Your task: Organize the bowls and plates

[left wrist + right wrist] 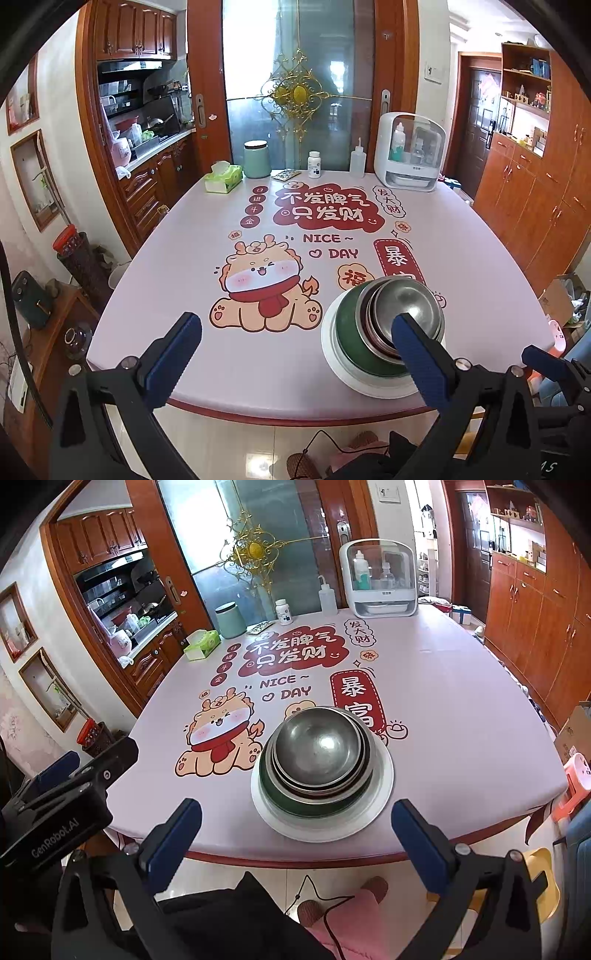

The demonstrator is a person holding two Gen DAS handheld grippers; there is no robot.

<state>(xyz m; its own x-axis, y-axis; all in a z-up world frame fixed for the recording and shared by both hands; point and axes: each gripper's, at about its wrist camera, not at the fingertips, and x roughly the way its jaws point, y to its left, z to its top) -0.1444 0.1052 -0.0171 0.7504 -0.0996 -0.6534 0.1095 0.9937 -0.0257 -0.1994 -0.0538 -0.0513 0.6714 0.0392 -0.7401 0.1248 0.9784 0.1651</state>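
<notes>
While both grippers hung just off the near edge of the table [461, 686], the stack of dishes sat on the tabletop close to that edge, untouched by either tool. The stack was built on a white plate [275, 818], which carried a dark green bowl [295, 805], and nested inside that were several steel bowls [319, 746], the topmost one showing its dull grey hollow. In the left wrist view the same pile lay toward the near right corner, the white plate [347, 373] under the green bowl [349, 332] and the steel bowls [410, 299].

The left gripper [295, 354] was released, its blue-padded fingers [173, 350] spread wide with nothing between them; the right-hand finger overlapped the stack in the picture, but whether it touched cannot be told. The right gripper [295, 834] was likewise spread apart and empty, its fingers [417, 845] framing the plate from short of the table edge.

Along the far edge stood a green tissue box [201, 644], a pale green canister [229, 619], a white pill bottle [283, 612], a squeeze bottle [328, 598] and a white cabinet with a clear cover [378, 578] at the far right corner.
</notes>
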